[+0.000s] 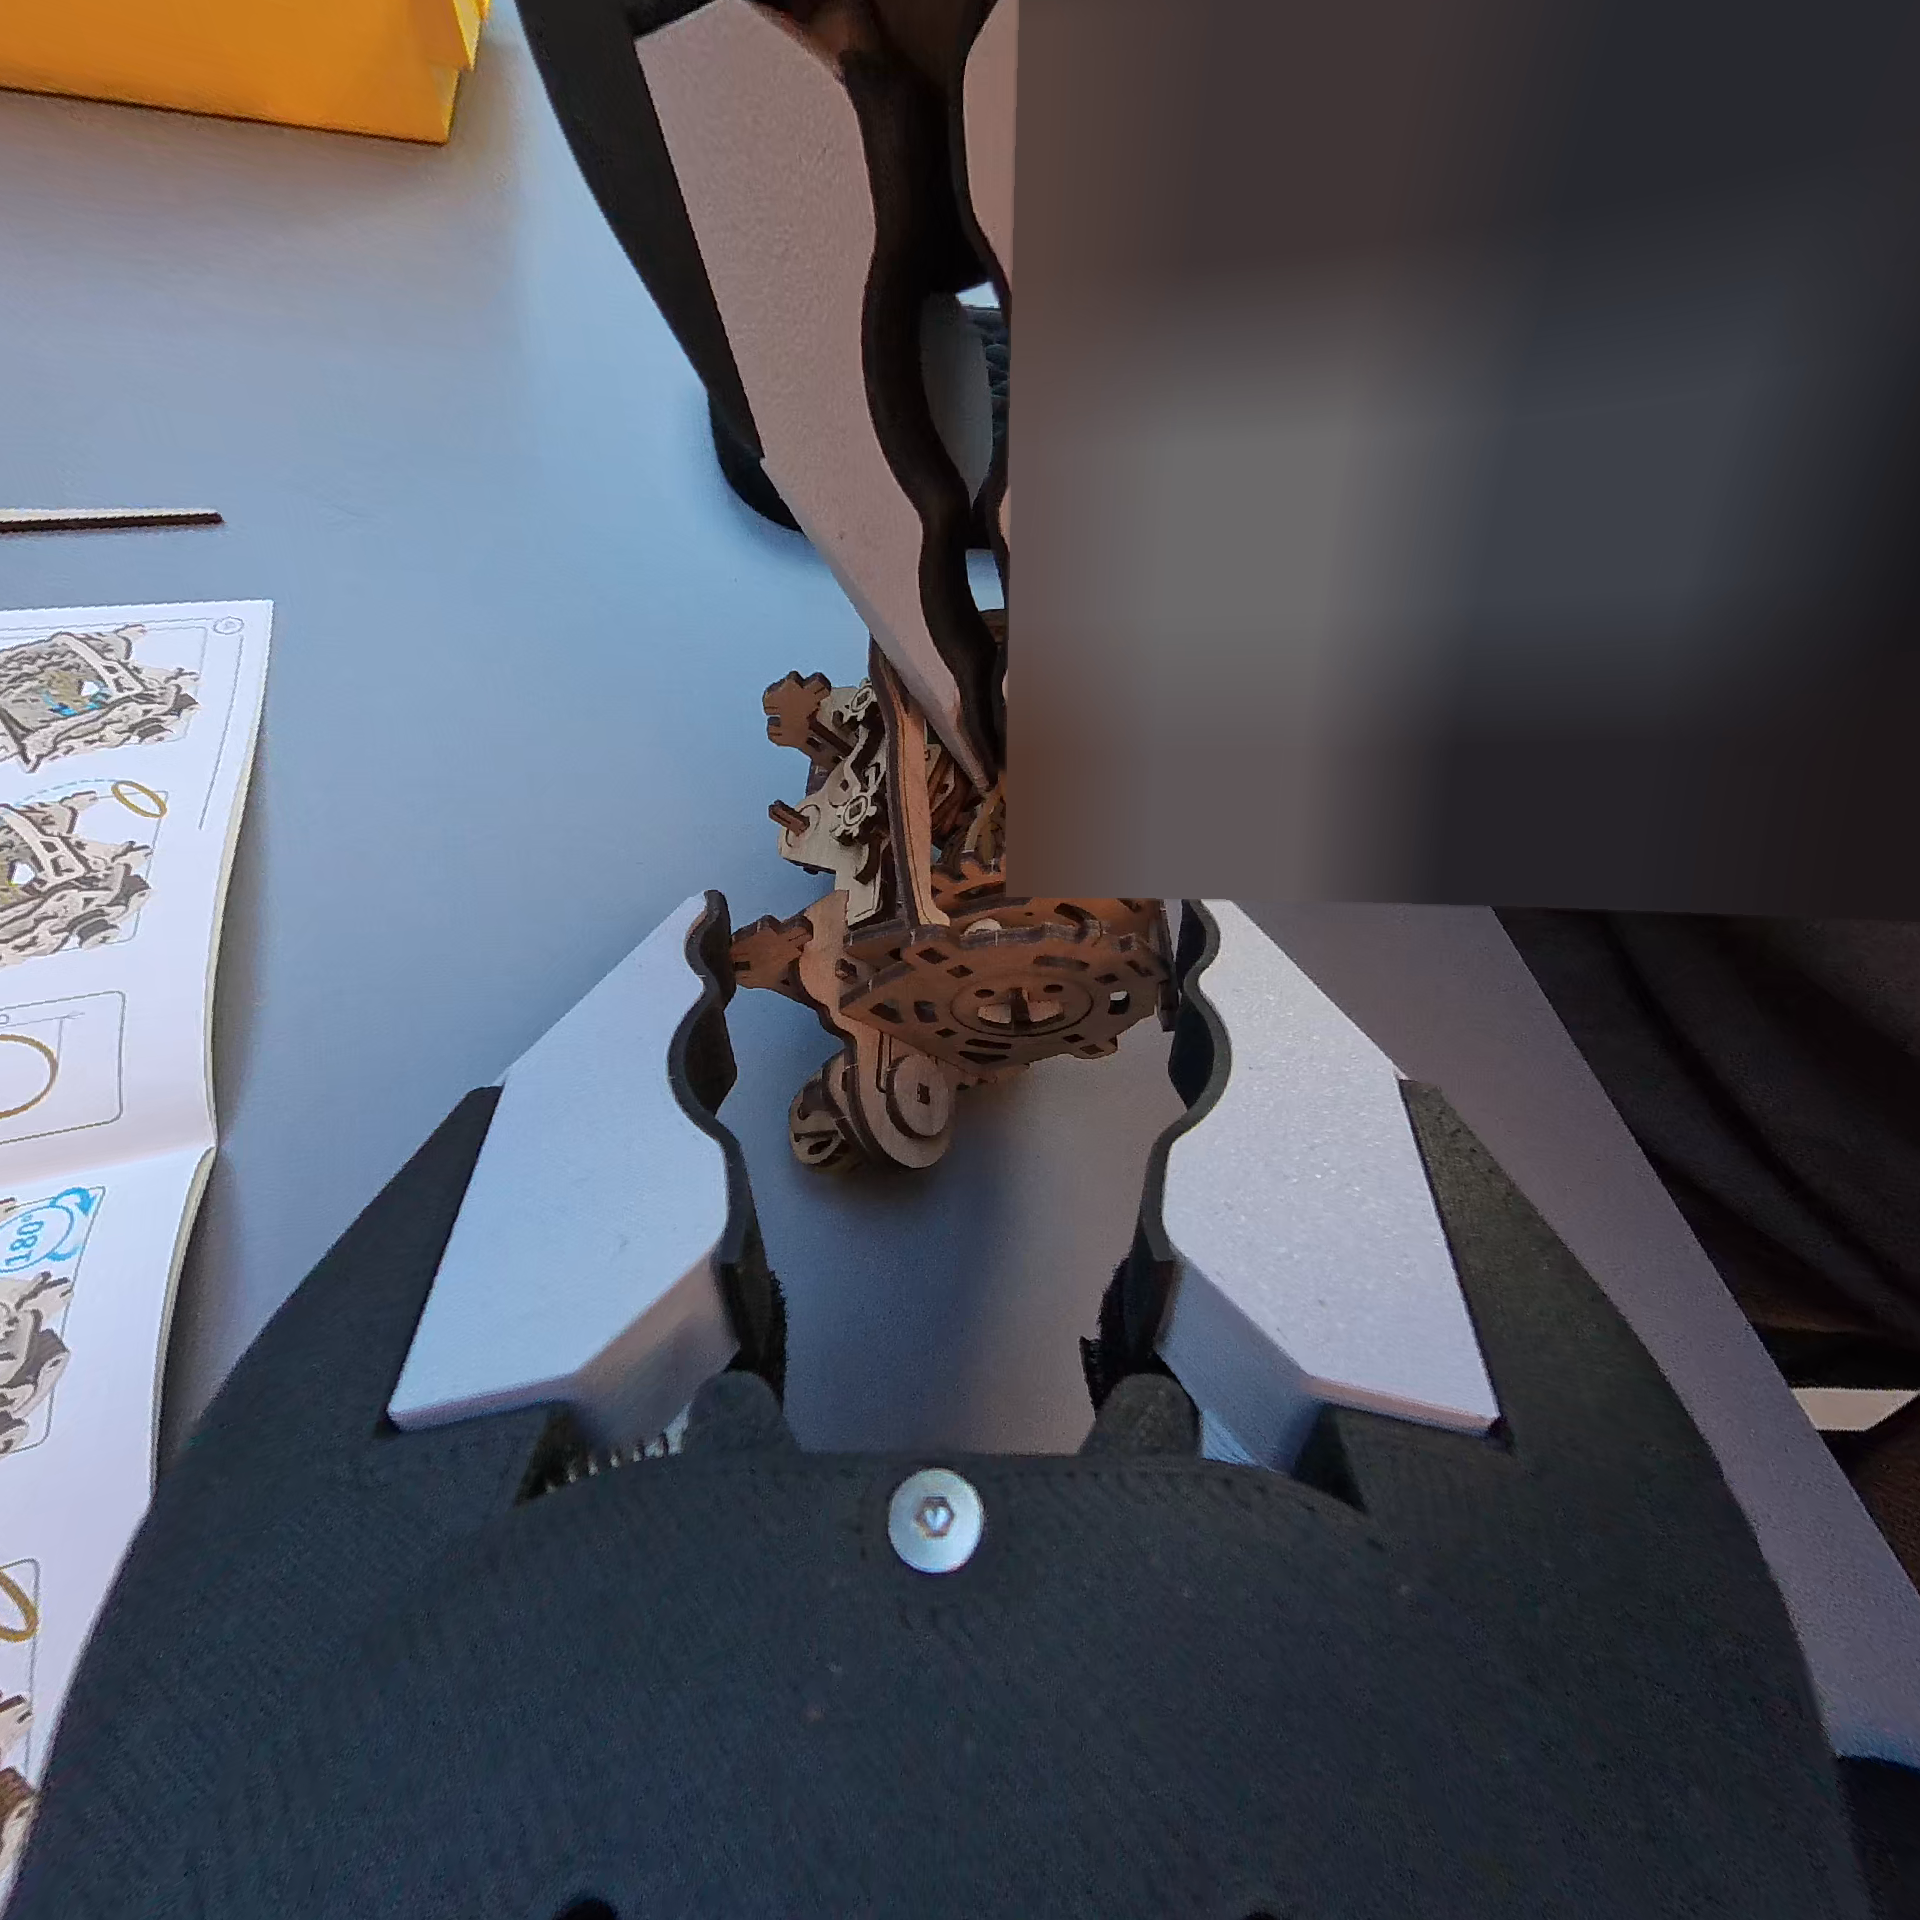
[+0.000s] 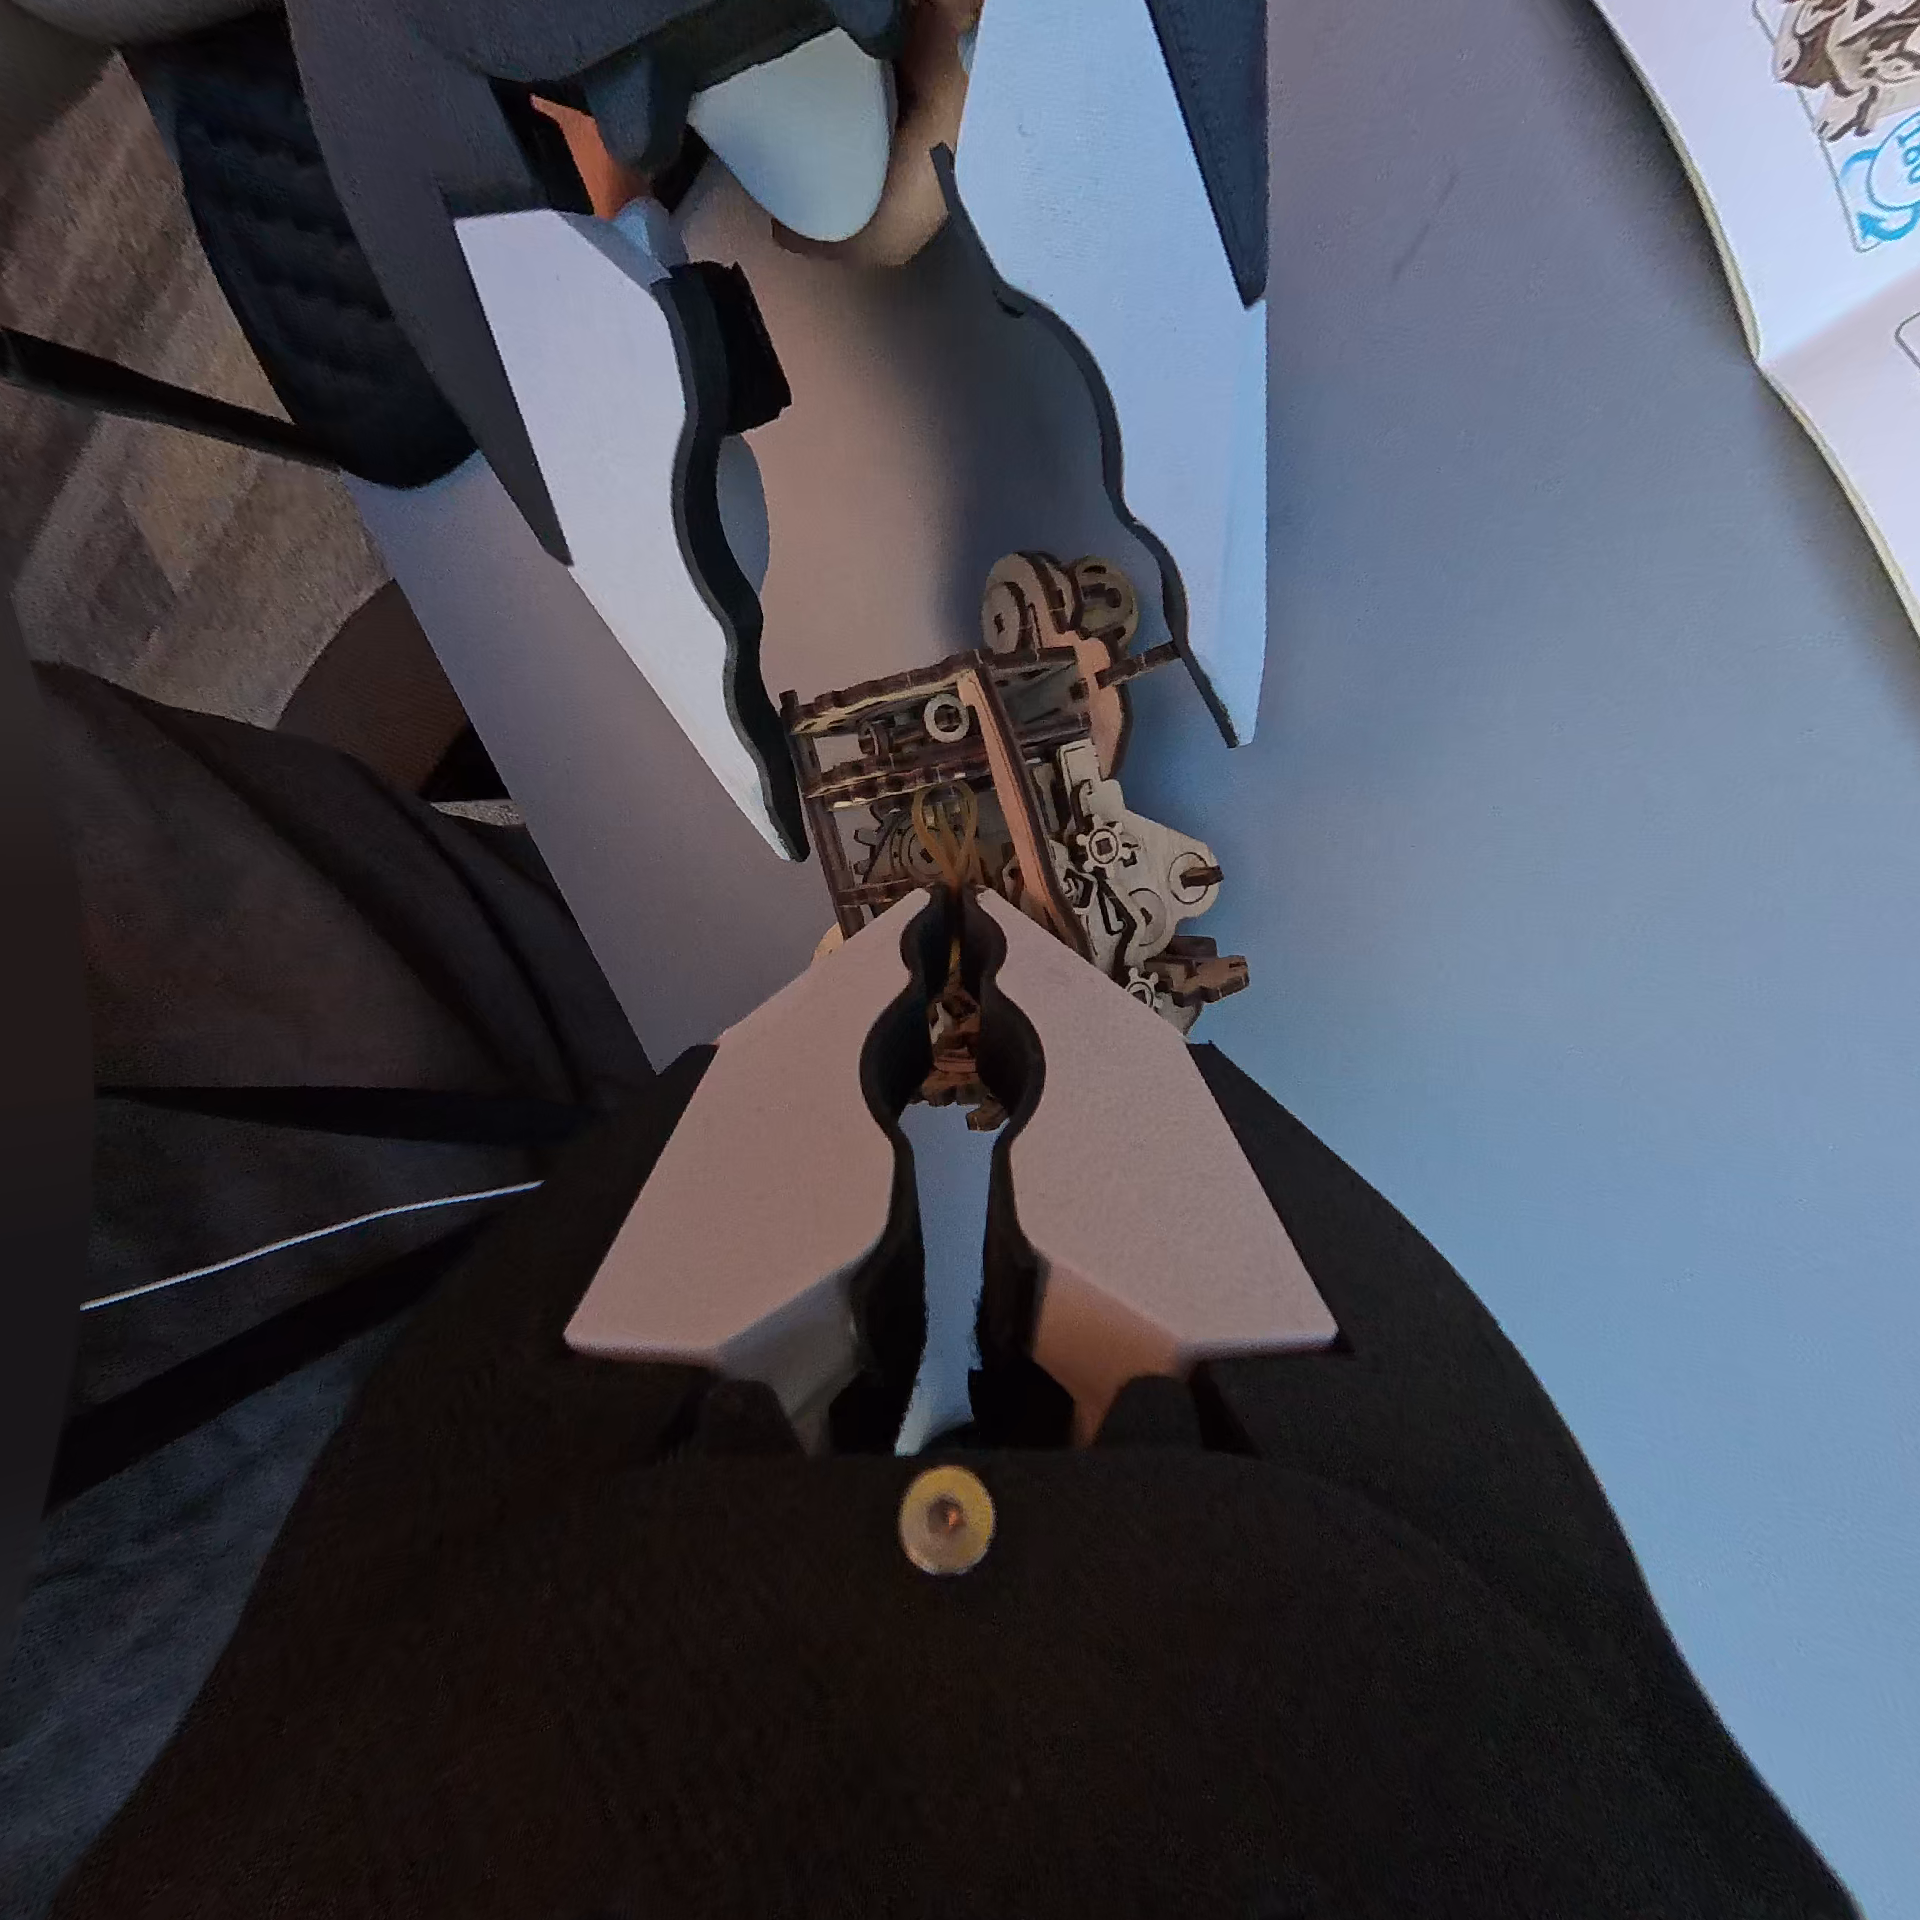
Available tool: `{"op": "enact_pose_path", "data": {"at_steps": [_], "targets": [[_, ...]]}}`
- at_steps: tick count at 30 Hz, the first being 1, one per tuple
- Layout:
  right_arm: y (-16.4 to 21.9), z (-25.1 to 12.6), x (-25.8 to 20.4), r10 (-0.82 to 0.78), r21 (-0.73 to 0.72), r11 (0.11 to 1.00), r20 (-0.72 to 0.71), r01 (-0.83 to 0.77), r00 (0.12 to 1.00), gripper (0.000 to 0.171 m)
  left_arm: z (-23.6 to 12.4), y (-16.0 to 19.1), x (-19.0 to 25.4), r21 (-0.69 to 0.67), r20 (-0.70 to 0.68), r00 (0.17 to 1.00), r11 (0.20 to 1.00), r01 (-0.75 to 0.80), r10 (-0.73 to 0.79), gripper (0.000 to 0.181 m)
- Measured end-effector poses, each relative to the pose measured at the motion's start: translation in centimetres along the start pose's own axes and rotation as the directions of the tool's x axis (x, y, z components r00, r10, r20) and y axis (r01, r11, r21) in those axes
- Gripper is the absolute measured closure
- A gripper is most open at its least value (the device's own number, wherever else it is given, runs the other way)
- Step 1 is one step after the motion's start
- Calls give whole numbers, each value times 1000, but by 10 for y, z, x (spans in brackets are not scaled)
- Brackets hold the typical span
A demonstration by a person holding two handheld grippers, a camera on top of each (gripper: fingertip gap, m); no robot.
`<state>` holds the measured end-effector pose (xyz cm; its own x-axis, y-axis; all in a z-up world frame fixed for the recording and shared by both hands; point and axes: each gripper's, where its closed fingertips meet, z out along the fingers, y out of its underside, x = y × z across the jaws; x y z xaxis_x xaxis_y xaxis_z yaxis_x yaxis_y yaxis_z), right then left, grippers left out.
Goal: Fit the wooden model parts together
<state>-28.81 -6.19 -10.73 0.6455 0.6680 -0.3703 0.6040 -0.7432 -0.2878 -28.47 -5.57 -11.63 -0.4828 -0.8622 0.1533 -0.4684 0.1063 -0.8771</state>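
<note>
The wooden model (image 1: 977, 997), a laser-cut gearbox-like assembly with a wheel at its low end, stands tilted on the grey table. My left gripper (image 1: 951, 935) grips it across its width, one fingertip against each side; the right wrist view shows this from above (image 2: 1008, 784). My right gripper (image 2: 951, 899) is shut on a thin yellowish rubber band (image 2: 940, 831), whose loop reaches into the top of the model (image 2: 914, 748). In the left wrist view the right gripper (image 1: 982, 774) comes down from above onto the model.
An open instruction booklet (image 1: 104, 935) lies at the left of the table and also shows in the right wrist view (image 2: 1849, 156). A yellow box (image 1: 239, 62) sits far left. A thin wooden strip (image 1: 104, 520) lies near the booklet. The table edge (image 1: 1621, 1143) runs close on the right. My left and right fingertips are right by each other.
</note>
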Motion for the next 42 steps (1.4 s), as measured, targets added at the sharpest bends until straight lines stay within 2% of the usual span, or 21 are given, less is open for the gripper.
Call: {"op": "enact_pose_path", "data": {"at_steps": [16,28,36,42], "targets": [[3,-1,-3,-173,-205,967,-74,154,982,171,0,0,4,-1,26,998,998,-56,56,97],[4,-3,-4,-57,-242,969,-7,54,998,171,1,-1,4,11,24,999,999,-49,48,97],[3,-2,-7,-135,-308,943,-13,124,991,171,2,-2,7,12,27,997,997,-74,74,97],[4,-2,-7,-118,-380,920,-34,97,992,171,3,-2,7,16,26,997,997,-70,70,97]]}}
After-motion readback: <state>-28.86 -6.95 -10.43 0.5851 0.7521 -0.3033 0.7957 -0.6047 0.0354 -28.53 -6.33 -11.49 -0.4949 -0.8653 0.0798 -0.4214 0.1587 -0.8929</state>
